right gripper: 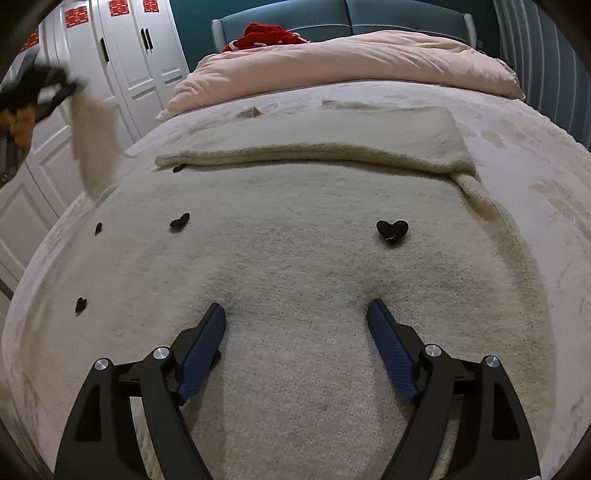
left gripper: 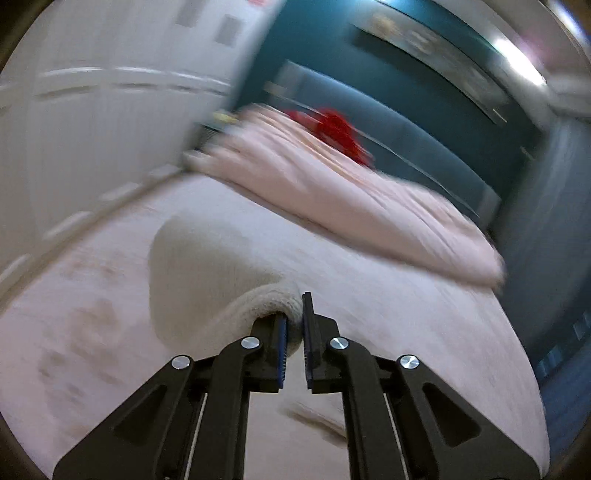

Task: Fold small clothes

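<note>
Spread flat on the pale pink bed sheet (right gripper: pixel 517 155): cream fuzzy knit sweater (right gripper: pixel 295 266) with black heart patches (right gripper: pixel 392 229), far edge folded over. Wide open above its near part, holding nothing: right gripper (right gripper: pixel 296 317). Nearly closed on a lifted sweater corner at its left: left gripper (left gripper: pixel 294 317). Beyond it: pink duvet (right gripper: pixel 351 59).

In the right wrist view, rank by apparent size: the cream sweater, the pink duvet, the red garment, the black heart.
1. cream sweater
2. pink duvet, though it lies farther off, so unsure
3. red garment
4. black heart
</note>
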The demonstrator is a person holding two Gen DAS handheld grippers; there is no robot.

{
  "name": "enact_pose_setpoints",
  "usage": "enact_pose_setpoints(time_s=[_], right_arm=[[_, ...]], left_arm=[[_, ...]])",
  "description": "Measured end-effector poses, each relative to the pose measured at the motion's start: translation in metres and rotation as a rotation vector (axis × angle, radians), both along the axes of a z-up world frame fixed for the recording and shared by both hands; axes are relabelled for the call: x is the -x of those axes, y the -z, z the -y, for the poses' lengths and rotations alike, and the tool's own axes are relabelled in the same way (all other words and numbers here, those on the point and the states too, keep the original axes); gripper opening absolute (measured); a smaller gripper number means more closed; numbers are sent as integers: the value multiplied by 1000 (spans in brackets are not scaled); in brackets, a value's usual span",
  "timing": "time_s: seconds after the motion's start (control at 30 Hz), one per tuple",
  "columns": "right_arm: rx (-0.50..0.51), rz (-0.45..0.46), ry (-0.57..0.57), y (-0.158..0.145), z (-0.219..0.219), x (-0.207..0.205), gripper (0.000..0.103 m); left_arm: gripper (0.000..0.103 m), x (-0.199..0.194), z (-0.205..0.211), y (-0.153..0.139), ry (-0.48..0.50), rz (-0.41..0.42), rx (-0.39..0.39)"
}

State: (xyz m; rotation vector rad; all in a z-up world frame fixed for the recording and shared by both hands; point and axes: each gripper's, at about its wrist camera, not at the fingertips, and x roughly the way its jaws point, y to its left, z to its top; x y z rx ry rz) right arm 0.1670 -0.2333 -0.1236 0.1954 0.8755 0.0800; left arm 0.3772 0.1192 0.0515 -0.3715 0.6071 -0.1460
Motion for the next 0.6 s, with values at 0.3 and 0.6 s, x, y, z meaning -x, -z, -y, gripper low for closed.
enact_pose_setpoints(time_s=[0.3,0.6], right_arm=[[-79,-2,-27,-4,7,-1,85],[52,66,-50,-72,-43,-75,84]], left_arm=[[62,83,86,143,64,-340,67],[63,174,-3,171,1,-279,120]])
